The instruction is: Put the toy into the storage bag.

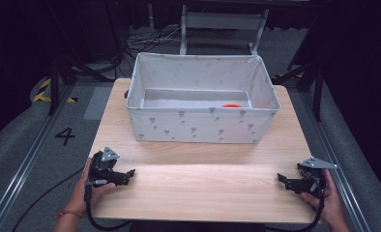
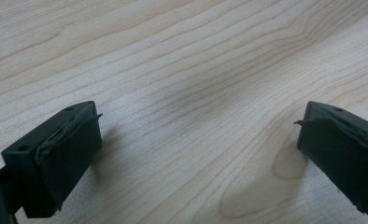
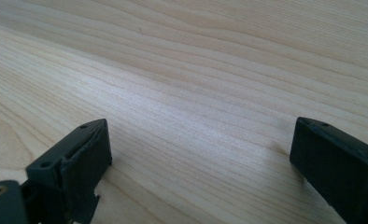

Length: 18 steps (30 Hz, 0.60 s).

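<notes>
A big grey cloth box point(image 1: 203, 123) sits on the far half of the wooden table point(image 1: 203, 188), close to the far edge. Down inside it, by the right end of its floor, is a small red thing point(image 1: 231, 105). You can see just a bit of it over the front wall, so it is hard to say what it is. The left gripper point(image 1: 130, 172) rests near the near left corner of the table, held in the person's left hand point(image 1: 84, 191). The right gripper point(image 1: 279, 177) rests near the near right corner, in the right hand point(image 1: 331, 200). Both point in toward the middle of the table. In the left gripper view its two black jaws stand wide apart with bare wood between them. The right gripper view shows the same. Neither one is holding anything. Both are well apart from the box. The job looks like getting the red thing, and that has not begun. A few things could go wrong. The box walls are tall and soft, so a gripper coming in low could bump the front wall and push the whole box toward the far edge. The red thing lies low, near the right wall, so the jaws could pinch cloth or slide off it.
</notes>
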Motion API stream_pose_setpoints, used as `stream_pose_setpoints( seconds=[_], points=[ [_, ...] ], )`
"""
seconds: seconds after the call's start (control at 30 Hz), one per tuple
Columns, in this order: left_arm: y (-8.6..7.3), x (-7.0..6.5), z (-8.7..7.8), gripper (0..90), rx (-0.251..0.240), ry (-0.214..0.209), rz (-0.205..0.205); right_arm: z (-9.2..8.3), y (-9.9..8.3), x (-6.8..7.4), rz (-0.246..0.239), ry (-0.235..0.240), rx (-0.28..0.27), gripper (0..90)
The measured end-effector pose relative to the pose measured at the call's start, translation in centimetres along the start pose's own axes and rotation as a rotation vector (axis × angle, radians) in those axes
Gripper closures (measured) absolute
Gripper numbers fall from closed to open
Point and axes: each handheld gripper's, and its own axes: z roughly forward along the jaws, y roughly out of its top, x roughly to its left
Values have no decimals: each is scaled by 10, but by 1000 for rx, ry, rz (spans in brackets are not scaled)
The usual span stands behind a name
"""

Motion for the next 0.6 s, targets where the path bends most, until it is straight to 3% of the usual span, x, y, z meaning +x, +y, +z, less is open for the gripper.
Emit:
stream_pose_setpoints(
  seconds=[0.6],
  points=[
    [0, 0, 1, 1, -10, 8, -3, 0, 0, 0, 0, -1, 2, 53]
  ],
)
